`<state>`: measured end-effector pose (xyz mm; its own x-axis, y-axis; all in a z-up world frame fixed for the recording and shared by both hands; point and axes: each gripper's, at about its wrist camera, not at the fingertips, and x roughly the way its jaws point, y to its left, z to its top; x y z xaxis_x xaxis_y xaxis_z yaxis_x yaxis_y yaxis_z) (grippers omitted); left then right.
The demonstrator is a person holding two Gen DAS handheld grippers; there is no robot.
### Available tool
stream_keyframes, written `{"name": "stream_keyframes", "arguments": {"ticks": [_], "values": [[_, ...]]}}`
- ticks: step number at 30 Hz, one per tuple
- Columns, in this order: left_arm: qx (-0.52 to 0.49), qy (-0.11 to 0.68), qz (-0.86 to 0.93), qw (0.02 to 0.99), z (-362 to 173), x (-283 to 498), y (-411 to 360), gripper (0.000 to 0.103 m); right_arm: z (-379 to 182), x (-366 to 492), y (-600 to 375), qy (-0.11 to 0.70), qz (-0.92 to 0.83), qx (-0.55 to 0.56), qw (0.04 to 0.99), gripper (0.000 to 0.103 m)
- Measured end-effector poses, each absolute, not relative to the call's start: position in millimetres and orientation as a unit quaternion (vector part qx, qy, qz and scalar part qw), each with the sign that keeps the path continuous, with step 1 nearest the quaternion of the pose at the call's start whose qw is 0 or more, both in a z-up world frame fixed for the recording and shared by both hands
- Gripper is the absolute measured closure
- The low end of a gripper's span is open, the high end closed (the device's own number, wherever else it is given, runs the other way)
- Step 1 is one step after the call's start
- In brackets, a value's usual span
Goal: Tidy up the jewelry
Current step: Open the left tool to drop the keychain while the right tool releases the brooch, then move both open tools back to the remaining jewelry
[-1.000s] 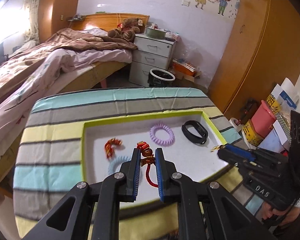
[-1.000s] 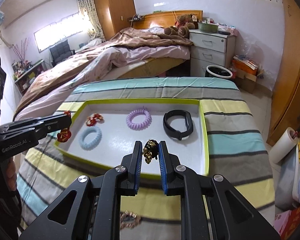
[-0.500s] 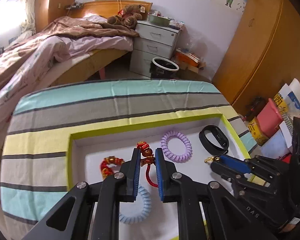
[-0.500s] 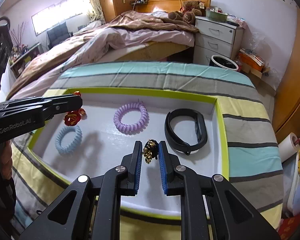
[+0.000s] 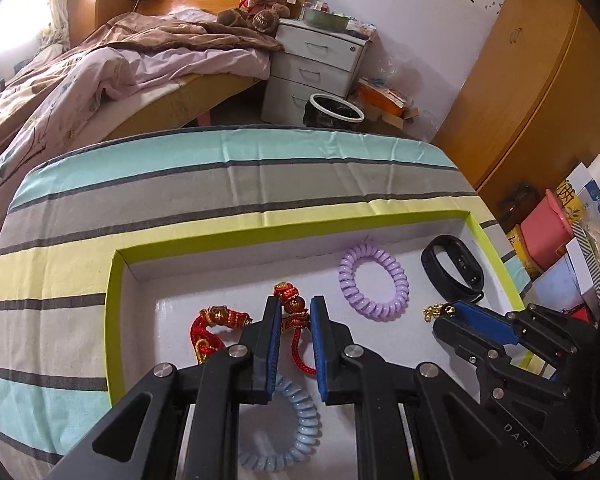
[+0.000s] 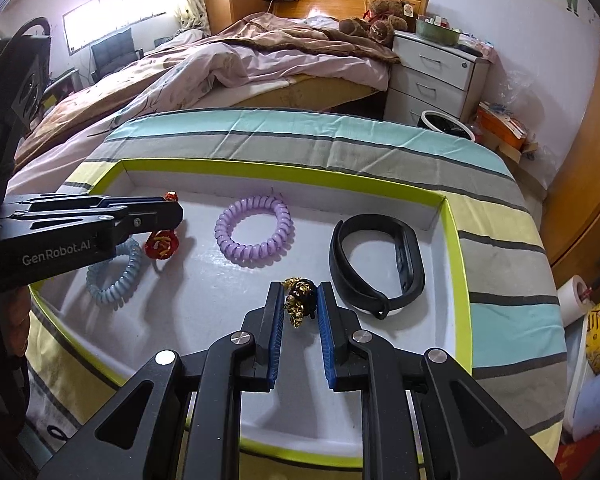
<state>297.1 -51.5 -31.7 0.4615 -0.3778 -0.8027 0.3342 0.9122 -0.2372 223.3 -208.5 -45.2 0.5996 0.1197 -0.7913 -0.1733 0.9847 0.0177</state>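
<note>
A white tray with a lime-green rim [image 5: 114, 320] [image 6: 456, 248] lies on the striped cloth. My left gripper [image 5: 295, 310] [image 6: 172, 216] is shut on a red cord bracelet with red-gold beads [image 5: 296, 308] [image 6: 162, 244], low over the tray's left part. My right gripper [image 6: 300, 300] [image 5: 440, 312] is shut on a black-and-gold bead bracelet [image 6: 300, 300], low over the tray beside a black wristband [image 6: 376, 264] [image 5: 454, 270]. A purple coil hair tie [image 5: 374, 284] [image 6: 254, 230], a light blue coil tie [image 5: 296, 432] [image 6: 116, 276] and another red-gold bracelet [image 5: 212, 330] lie in the tray.
The tray sits on a table with a striped cloth [image 5: 220, 176]. Behind it stand a bed [image 6: 228, 68], a white drawer cabinet [image 5: 316, 60] and a bin [image 5: 334, 114]. Boxes and bags [image 5: 548, 236] crowd the right side, by a wooden wardrobe [image 5: 540, 92].
Both grippers have moved forward and down over the tray, closer to its floor, each still shut on its bracelet. The tray's items have stayed where they lay.
</note>
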Motion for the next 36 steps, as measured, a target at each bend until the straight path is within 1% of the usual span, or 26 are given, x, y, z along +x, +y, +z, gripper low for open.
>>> {"name": "stream_keyframes", "arguments": {"ticks": [14,17,19,21,23,31,32,33,35,36], "values": [[-0.027,0.480,-0.206,0.852,-34.0,298.4,-51.1,0.088,-45.3,224.5,-208.8,0.439,0.079,-0.030,0.894,0.082],[-0.026,0.476,-0.203,0.855,-31.8,295.4,-50.1,0.087,-44.6,222.9,-209.7,0.436,0.075,-0.030,0.896,0.080],[-0.028,0.472,-0.205,0.857,-27.8,292.4,-49.1,0.085,-42.3,220.6,-211.3,0.431,0.073,-0.025,0.899,0.077],[-0.029,0.467,-0.207,0.859,-22.5,288.4,-48.1,0.076,-39.8,218.9,-212.3,0.428,0.073,-0.022,0.900,0.077],[-0.036,0.460,-0.210,0.862,-16.3,281.9,-45.0,0.071,-36.9,215.5,-212.0,0.425,0.071,-0.022,0.902,0.077],[-0.055,0.424,-0.217,0.878,16.8,240.0,-23.6,0.070,-15.0,183.5,-211.4,0.394,0.085,-0.007,0.915,0.076],[-0.059,0.420,-0.218,0.879,20.4,234.2,-20.4,0.067,-13.4,180.1,-211.5,0.391,0.086,-0.006,0.916,0.075],[-0.065,0.414,-0.220,0.881,25.0,224.9,-16.3,0.062,-10.6,174.6,-211.4,0.387,0.089,-0.003,0.918,0.075],[-0.070,0.406,-0.225,0.883,30.8,212.3,-11.1,0.055,-7.0,165.2,-210.5,0.382,0.092,0.003,0.920,0.075],[-0.071,0.403,-0.225,0.884,32.9,205.1,-8.9,0.055,-5.6,160.6,-210.8,0.379,0.092,0.005,0.921,0.075]]}}
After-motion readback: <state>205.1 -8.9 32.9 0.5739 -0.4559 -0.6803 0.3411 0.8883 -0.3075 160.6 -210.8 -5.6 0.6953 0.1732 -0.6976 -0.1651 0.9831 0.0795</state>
